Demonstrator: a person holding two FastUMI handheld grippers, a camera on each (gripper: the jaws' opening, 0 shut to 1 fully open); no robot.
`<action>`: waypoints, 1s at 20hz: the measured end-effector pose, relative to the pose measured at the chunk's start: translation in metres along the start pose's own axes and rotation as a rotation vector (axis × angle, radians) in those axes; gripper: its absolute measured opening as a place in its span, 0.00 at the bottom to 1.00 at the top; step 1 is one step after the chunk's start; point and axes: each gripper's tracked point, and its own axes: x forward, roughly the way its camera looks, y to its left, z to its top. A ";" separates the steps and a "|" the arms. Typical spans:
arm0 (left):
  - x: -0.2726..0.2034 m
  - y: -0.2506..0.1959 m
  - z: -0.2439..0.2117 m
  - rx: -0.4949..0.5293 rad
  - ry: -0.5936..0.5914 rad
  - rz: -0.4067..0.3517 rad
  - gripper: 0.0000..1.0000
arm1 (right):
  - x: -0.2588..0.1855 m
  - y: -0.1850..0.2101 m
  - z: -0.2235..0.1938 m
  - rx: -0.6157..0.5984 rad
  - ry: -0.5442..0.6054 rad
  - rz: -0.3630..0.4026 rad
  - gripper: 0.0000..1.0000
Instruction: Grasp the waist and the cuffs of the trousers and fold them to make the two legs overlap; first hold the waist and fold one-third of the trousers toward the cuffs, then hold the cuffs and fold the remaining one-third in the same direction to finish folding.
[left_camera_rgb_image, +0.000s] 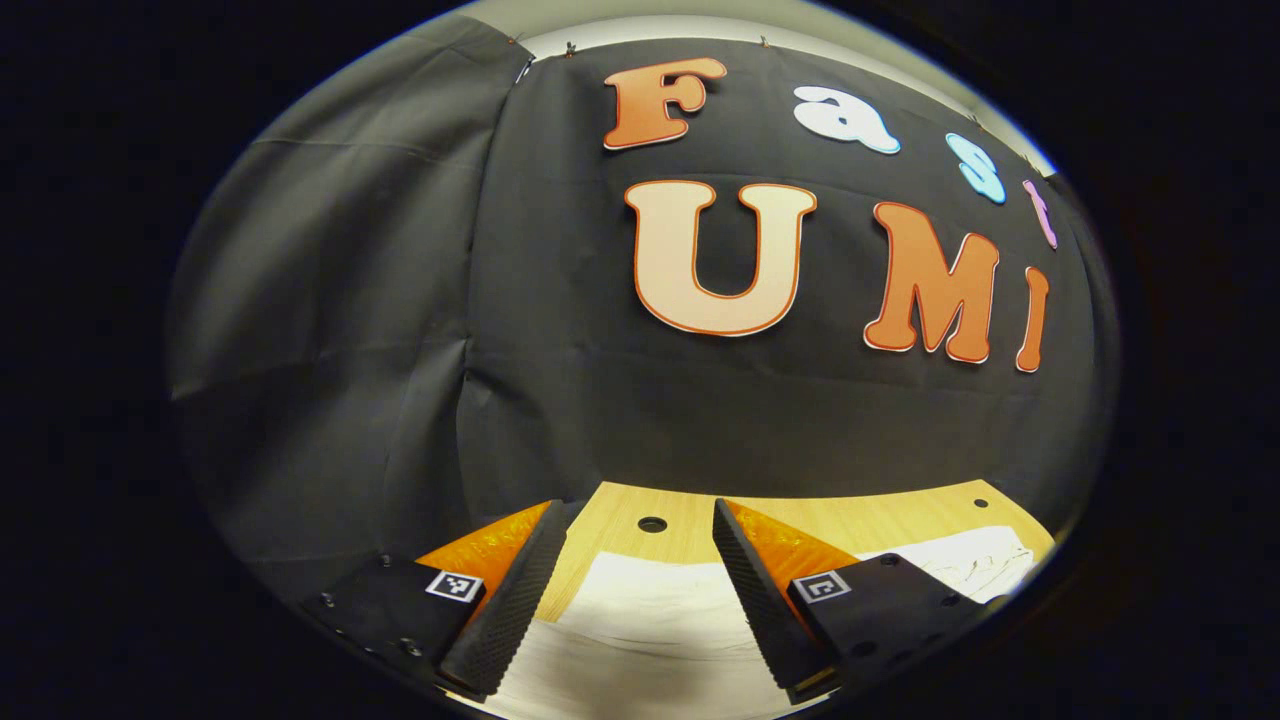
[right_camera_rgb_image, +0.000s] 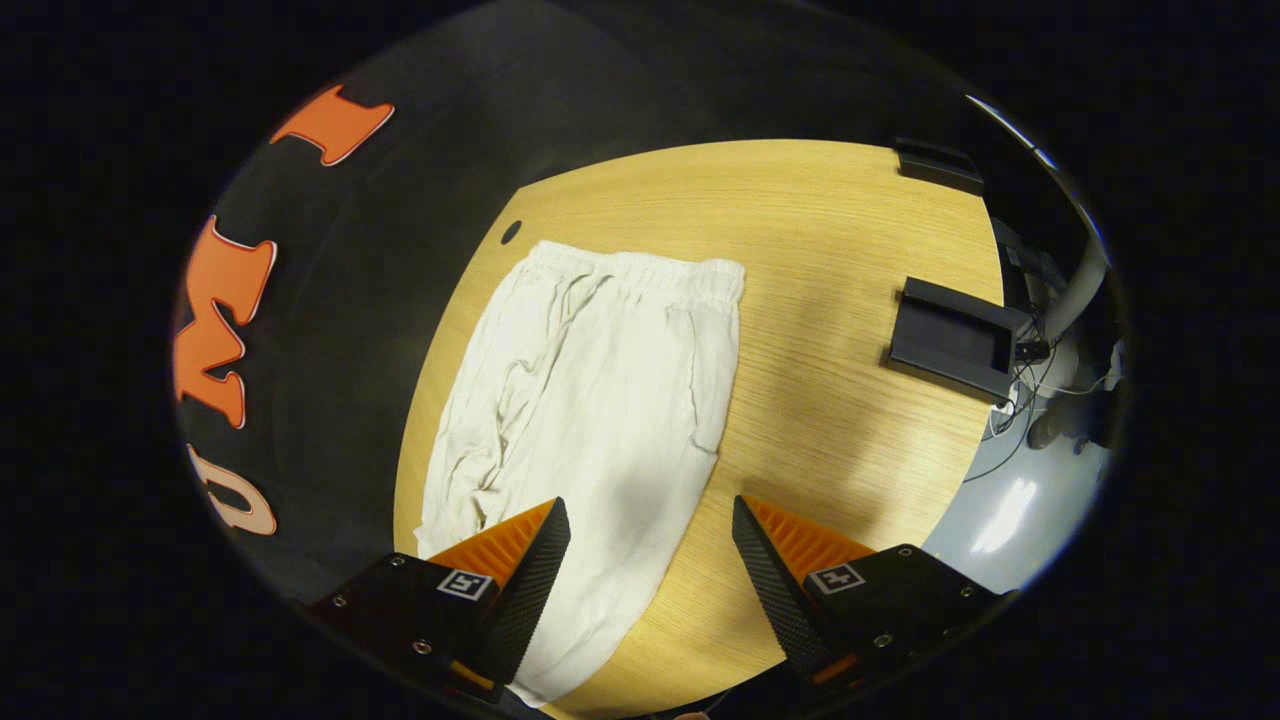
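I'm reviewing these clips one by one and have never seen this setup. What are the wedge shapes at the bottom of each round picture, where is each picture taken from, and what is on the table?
There is no robot arm here: a person holds a two-finger gripper in each hand, and a fisheye camera rides on each one. The wedges are that gripper's own fingers.

The left gripper view looks along the left gripper, level toward the booth's cloth wall. Its jaws stand apart over pale cloth and hold nothing.

The right gripper view looks down past the right gripper, also open and empty. It shows white trousers lying flat on the wooden table, elastic waist at the far end. Two black stands sit at the table's edge.

Folding has not begun.
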 end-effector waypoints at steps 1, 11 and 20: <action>0.001 0.004 0.000 0.002 0.004 0.007 0.96 | 0.004 -0.002 0.001 0.006 0.005 -0.009 0.99; -0.002 0.025 -0.006 0.000 0.021 0.063 0.96 | 0.032 0.012 0.009 0.026 0.040 -0.037 0.99; -0.016 0.042 -0.035 -0.144 0.093 0.104 0.96 | 0.053 0.027 0.006 0.029 0.085 -0.031 0.70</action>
